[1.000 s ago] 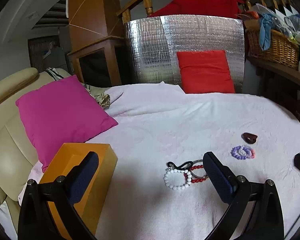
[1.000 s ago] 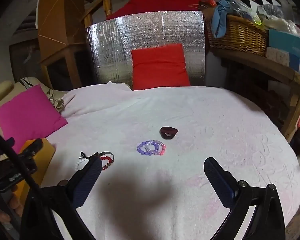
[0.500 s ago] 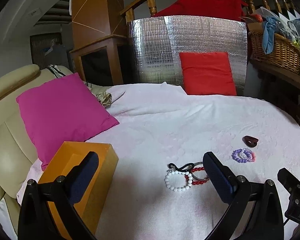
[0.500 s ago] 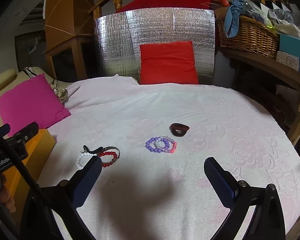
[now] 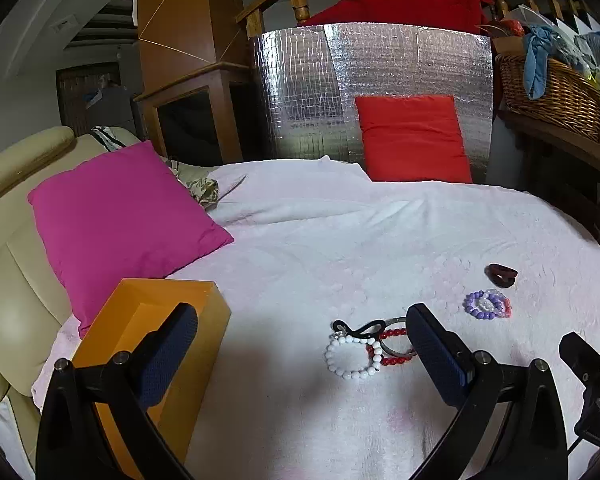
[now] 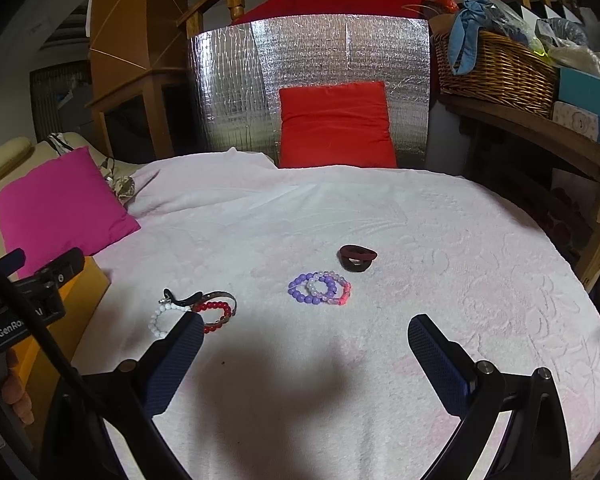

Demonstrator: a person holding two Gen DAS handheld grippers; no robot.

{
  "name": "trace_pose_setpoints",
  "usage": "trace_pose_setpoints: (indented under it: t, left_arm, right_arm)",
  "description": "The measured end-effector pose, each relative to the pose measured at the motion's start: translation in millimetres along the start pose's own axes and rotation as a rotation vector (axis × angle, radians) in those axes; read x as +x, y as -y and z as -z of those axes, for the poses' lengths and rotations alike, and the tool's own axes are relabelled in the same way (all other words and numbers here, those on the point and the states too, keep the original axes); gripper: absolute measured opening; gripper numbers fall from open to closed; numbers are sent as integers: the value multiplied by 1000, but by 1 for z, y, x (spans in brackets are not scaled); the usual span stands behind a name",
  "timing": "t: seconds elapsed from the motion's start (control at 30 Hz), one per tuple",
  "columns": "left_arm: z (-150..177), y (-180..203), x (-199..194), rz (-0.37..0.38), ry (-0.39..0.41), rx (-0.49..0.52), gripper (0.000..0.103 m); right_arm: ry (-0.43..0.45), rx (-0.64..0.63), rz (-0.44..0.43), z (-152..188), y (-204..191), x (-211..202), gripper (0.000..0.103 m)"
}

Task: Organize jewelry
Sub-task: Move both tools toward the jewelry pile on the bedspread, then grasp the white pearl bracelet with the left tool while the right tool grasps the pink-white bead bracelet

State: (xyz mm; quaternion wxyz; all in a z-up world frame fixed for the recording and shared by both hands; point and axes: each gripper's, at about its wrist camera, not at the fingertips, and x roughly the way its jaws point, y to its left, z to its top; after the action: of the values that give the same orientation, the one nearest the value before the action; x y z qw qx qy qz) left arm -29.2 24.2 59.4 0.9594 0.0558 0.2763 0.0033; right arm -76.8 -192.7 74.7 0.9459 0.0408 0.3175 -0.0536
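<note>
Several bracelets lie on the pale pink bedspread. A white bead bracelet, a red bead bracelet, a metal bangle and a black cord form one cluster. A purple and pink bead bundle lies to its right, and a dark maroon band sits just beyond. An open orange box stands at the bed's left edge. My left gripper is open, low over the white bracelet cluster. My right gripper is open, short of the purple bundle, holding nothing.
A magenta pillow lies behind the orange box on a cream sofa. A red cushion leans on a silver foil panel at the far side. A wicker basket sits on a wooden shelf at right.
Both grippers have drifted slightly; the right one shifted so the bracelets sit more central in its view. Nothing has been grasped or moved on the bedspread.
</note>
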Motion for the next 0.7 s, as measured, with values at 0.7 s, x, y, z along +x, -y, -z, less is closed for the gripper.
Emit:
trace_pose_setpoints:
  t: [0.7]
  left_arm:
    - [8, -16, 11, 23, -26, -9, 103]
  right_arm:
    - [-14, 12, -18, -3, -6, 6, 103]
